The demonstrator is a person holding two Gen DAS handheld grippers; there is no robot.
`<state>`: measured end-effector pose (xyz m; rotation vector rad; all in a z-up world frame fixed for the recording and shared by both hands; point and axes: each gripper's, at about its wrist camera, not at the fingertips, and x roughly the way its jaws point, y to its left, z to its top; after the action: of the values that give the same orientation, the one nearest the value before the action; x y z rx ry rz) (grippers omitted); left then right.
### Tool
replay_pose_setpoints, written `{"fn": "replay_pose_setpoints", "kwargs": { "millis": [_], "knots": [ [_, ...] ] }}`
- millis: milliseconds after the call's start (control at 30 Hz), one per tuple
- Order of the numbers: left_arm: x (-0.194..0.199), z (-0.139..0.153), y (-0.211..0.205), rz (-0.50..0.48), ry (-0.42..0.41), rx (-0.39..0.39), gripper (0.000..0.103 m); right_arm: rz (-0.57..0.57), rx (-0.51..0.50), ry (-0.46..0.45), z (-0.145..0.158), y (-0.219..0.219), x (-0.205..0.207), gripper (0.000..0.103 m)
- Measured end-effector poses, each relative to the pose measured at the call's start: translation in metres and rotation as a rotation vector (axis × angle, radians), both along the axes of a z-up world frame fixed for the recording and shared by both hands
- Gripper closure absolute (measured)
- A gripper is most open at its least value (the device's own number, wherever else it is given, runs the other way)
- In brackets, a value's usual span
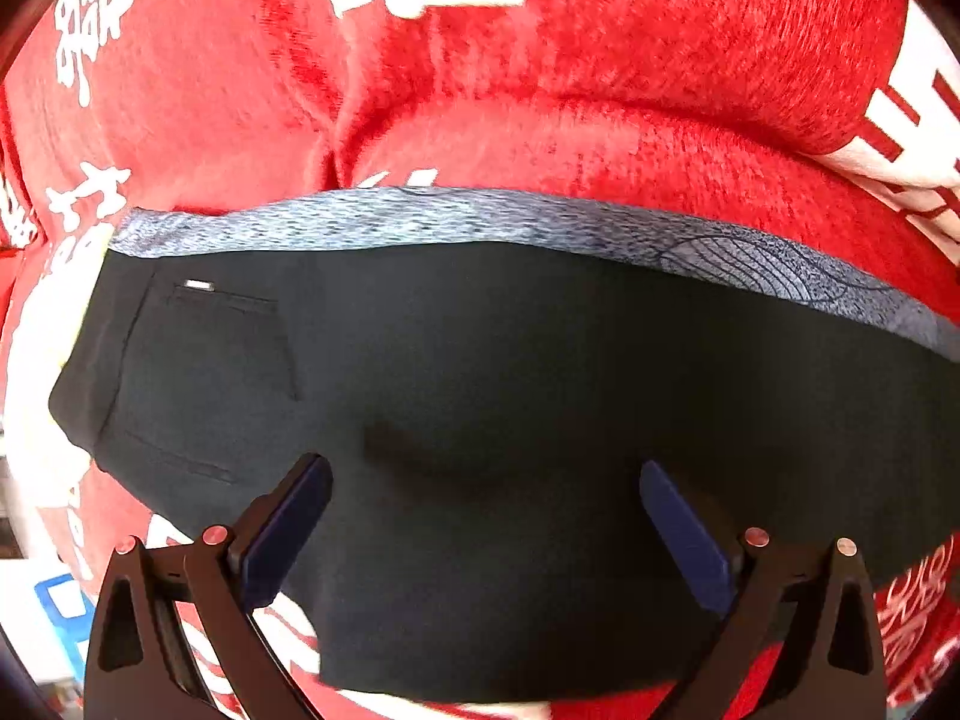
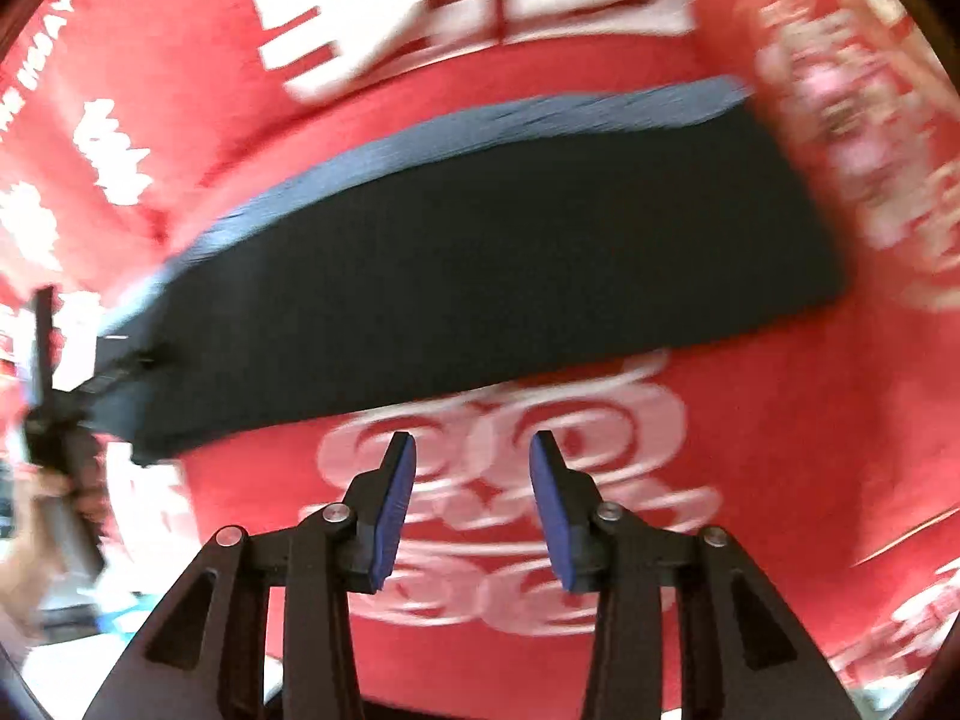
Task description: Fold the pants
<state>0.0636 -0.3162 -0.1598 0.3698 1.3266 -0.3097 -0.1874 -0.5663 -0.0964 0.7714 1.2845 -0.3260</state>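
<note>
The black pants [image 1: 480, 396] lie folded into a long, smooth band on a fuzzy red blanket [image 1: 600, 90] printed with white characters. A heathered grey inner layer [image 1: 384, 219] shows as a strip along their far edge, and a stitched pocket [image 1: 228, 336] sits ahead of the left-hand jaw. The left gripper [image 1: 485, 480] hovers over the pants, its jaws spread wide with blue pads and nothing between them. The right gripper [image 2: 473, 459] hangs over a white swirl motif [image 2: 516, 480], jaws partly apart and empty; the pants [image 2: 480, 276] lie beyond its tips. The right view is motion-blurred.
</note>
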Motion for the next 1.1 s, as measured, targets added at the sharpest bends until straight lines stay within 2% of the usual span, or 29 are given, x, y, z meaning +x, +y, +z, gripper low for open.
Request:
{"fn": "replay_pose_setpoints", "kwargs": {
  "millis": [233,333,433,633,833,867,900,933,1033,1100],
  "knots": [
    [0.017,0.01,0.056,-0.036,0.055,-0.017,0.0,-0.053,0.332,-0.191,-0.022,0.084,0.06,0.06],
    [0.015,0.008,0.071,-0.077,0.053,-0.02,0.0,-0.094,0.41,-0.228,-0.042,0.116,0.085,0.06],
    [0.015,0.003,0.082,-0.105,0.057,-0.027,0.0,-0.12,0.467,-0.243,-0.058,0.127,0.099,0.06],
    [0.023,-0.007,0.095,-0.066,0.098,-0.081,0.0,-0.103,0.456,-0.203,-0.069,0.144,0.115,0.06],
    [0.023,-0.01,0.089,-0.088,0.109,-0.106,0.0,-0.227,0.475,-0.222,-0.073,0.135,0.107,0.06],
    [0.023,-0.01,0.086,-0.098,0.111,-0.107,0.0,-0.25,0.488,-0.217,-0.075,0.133,0.108,0.063],
    [0.022,-0.01,0.083,-0.108,0.111,-0.105,0.0,-0.269,0.49,-0.208,-0.074,0.132,0.107,0.086],
    [0.02,-0.009,0.081,-0.119,0.111,-0.105,0.0,-0.274,0.463,-0.186,-0.072,0.13,0.11,0.094],
    [0.009,-0.004,0.076,-0.171,0.099,-0.098,0.0,-0.237,0.413,-0.203,-0.056,0.134,0.11,0.095],
    [-0.001,-0.009,0.076,-0.207,0.1,-0.072,0.0,-0.198,0.368,-0.183,-0.053,0.141,0.107,0.095]
  ]
}}
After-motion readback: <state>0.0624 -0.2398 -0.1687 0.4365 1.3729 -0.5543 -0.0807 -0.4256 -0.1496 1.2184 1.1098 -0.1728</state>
